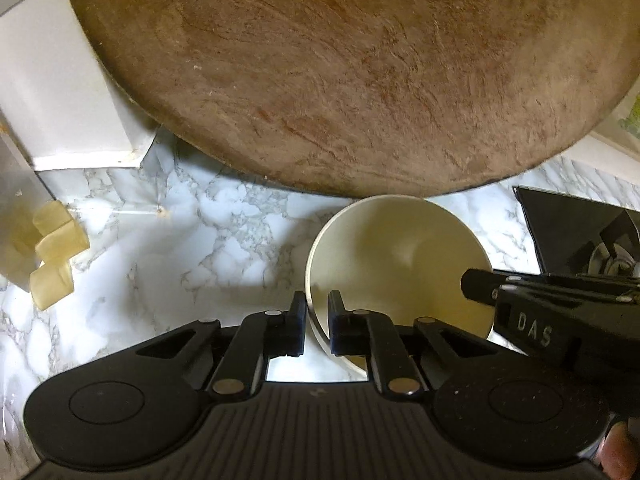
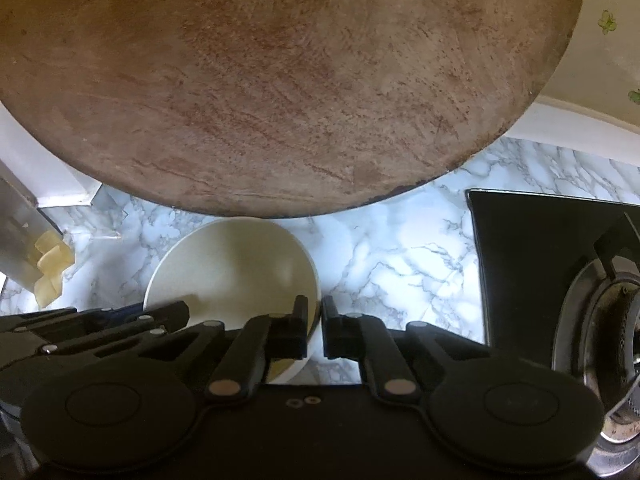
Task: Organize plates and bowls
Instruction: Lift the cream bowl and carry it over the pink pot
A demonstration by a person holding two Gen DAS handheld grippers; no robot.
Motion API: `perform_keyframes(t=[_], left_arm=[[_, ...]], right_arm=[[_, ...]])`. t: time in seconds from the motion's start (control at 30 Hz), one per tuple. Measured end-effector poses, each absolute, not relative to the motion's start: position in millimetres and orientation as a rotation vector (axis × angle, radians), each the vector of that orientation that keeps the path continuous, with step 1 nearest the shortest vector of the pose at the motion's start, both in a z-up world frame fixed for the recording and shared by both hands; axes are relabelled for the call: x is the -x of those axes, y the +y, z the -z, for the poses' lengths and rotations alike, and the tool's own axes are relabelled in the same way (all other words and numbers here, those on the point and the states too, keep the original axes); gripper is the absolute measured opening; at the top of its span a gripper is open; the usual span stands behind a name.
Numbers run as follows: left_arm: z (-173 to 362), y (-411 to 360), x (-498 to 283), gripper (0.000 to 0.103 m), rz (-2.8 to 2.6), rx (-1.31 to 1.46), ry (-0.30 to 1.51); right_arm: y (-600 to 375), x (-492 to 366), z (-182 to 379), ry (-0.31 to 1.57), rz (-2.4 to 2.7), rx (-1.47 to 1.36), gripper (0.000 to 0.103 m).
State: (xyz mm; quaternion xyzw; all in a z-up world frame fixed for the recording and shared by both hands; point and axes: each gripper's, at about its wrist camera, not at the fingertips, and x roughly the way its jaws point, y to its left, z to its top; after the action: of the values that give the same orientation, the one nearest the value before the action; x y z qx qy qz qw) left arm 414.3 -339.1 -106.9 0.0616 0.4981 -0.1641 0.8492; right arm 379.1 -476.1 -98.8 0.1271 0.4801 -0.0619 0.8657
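A cream bowl (image 1: 400,256) (image 2: 232,264) sits over the marble counter (image 1: 200,248), just in front of a big round wooden board (image 1: 340,72) (image 2: 260,80). My left gripper (image 1: 317,308) is shut on the bowl's left rim, one finger inside and one outside. On the opposite side my right gripper (image 2: 314,312) is shut on the right rim in the same way. Each gripper shows in the other's view: the right one (image 1: 480,286) at the bowl's right edge, the left one (image 2: 176,314) at its left. Whether the bowl rests on the counter or is lifted I cannot tell.
The wooden board leans over the back of the counter. A black gas hob (image 2: 560,260) (image 1: 576,232) with a metal burner lies to the right. At the left stand a white block (image 1: 60,100) and yellowish translucent pieces (image 1: 56,252).
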Motion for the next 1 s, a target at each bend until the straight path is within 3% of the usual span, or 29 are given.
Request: perform_keyframes(t=[1.0], left_arm=[[6, -280, -270, 0.010, 0.362, -0.173, 0.973]], right_arm=[[-416, -240, 8, 0.925, 0.113, -0.216, 0.007]])
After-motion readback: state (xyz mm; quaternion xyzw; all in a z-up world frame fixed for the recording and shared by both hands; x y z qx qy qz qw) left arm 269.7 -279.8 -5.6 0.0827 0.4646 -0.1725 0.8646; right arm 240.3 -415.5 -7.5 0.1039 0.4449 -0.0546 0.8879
